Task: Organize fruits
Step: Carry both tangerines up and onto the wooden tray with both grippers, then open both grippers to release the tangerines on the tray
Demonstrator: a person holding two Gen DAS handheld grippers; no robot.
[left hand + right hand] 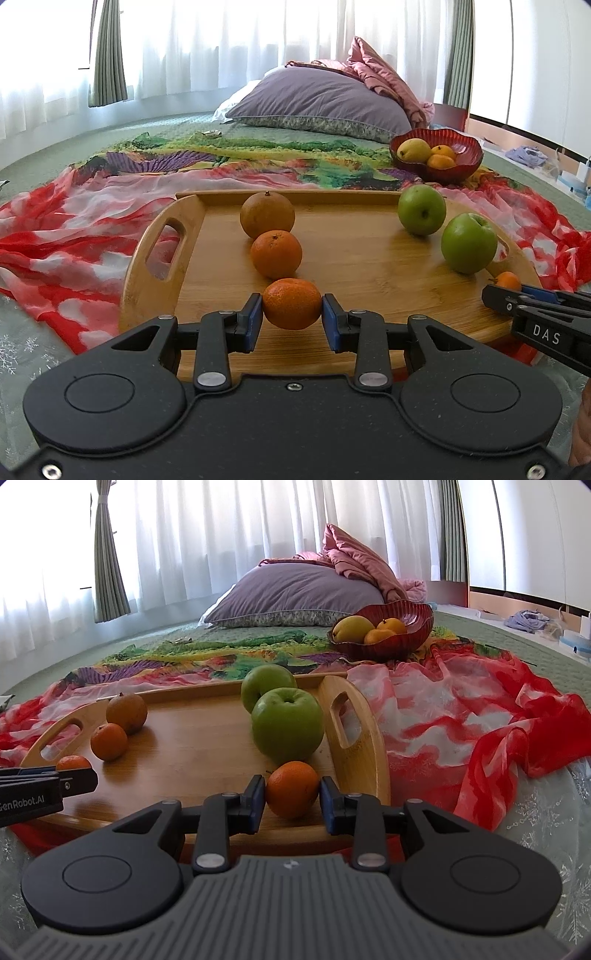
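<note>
The left hand-held gripper [291, 314] pinches a mandarin [291, 303] at the wooden tray's [369, 273] near edge. The right hand-held gripper [292, 798] pinches a small orange [292, 789] near the tray's near right corner, just before 2 green apples [286, 726].

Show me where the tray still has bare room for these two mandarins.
Widest bare patch: wooden tray centre, between the orange column and the green apples. Crowded: the tray's right edge by the apples, and the red bowl, holding three fruits.
</note>
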